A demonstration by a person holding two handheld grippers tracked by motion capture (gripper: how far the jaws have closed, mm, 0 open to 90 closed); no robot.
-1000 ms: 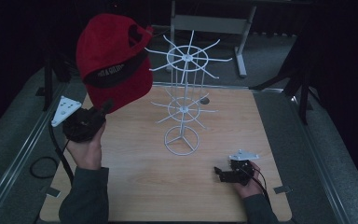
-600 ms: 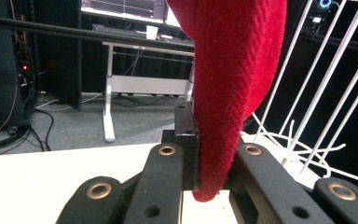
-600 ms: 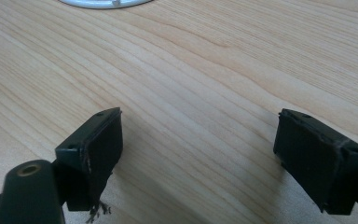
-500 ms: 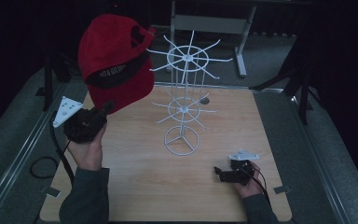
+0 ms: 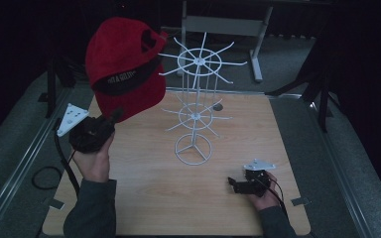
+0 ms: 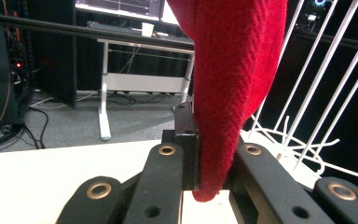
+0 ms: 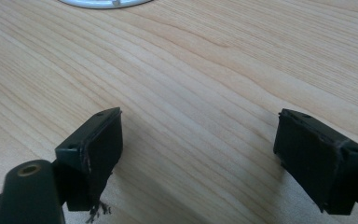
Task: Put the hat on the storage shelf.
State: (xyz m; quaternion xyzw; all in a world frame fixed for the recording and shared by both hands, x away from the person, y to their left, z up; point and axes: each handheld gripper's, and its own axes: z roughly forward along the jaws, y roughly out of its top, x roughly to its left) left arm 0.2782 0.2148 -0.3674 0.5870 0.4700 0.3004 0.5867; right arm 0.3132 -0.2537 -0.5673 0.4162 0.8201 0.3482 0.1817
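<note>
1. High view: the left gripper (image 5: pixel 115 115) is pinching the brim of a red cap (image 5: pixel 124 69) and holding it up in the air, above the left part of the table (image 5: pixel 144 208). The cap is hanging just left of the white wire rack (image 5: pixel 194 116), near its upper ring of prongs; whether it is touching a prong I cannot tell. The rack is standing on its round base near the table's middle. The right gripper (image 5: pixel 234 184) is lying low at the table's near right, well apart from the cap and the rack, with nothing in it.

2. Left gripper view: the jaws are clamping the cap's (image 6: pixel 228 84) red fabric, their pads pressing on it from both sides. The rack's white prongs (image 6: pixel 317 93) are rising just beside the cap on the right. A desk (image 6: pixel 135 60) is standing in the dark room beyond.

3. Right gripper view: the jaws are standing wide apart over bare wood (image 7: pixel 200 70), gripping nothing. The rim of the rack's base (image 7: pixel 103 3) is showing at the top edge.
</note>
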